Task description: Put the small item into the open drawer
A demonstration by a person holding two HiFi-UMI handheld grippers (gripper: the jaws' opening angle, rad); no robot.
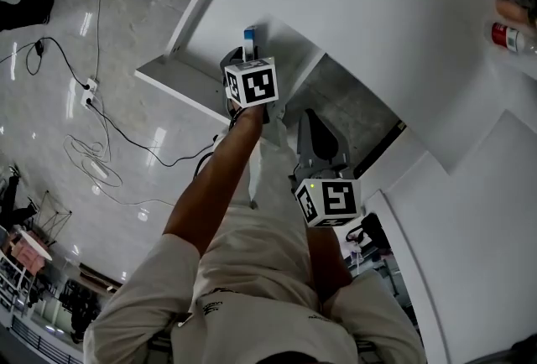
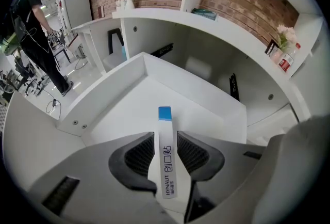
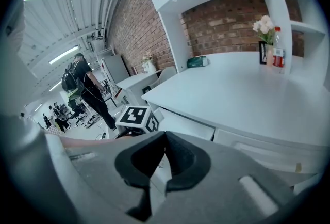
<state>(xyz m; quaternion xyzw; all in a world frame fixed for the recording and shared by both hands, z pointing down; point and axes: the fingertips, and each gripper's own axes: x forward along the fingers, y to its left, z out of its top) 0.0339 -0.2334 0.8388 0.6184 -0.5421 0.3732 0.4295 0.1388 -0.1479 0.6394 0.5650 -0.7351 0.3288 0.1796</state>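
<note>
Head view: the left gripper hangs over the open drawer. The small item projects from its tips toward 12 o'clock. The right gripper waits at 4 o'clock, farther off.
Left gripper view: jaws spread, with the item standing loose between them. Its long axis runs 6 to 12, blue end at 12, over the drawer floor.
Right gripper view: jaws pressed together, empty.

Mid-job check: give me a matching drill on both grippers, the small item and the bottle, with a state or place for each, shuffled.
1 left gripper
2 right gripper
3 small item
4 bottle

A beside the flowers
B jaws together, nothing between them
C jaws apart over the open drawer
D white with a blue end, standing between the left jaws

Pairs: 1-C, 2-B, 3-D, 4-A
</note>
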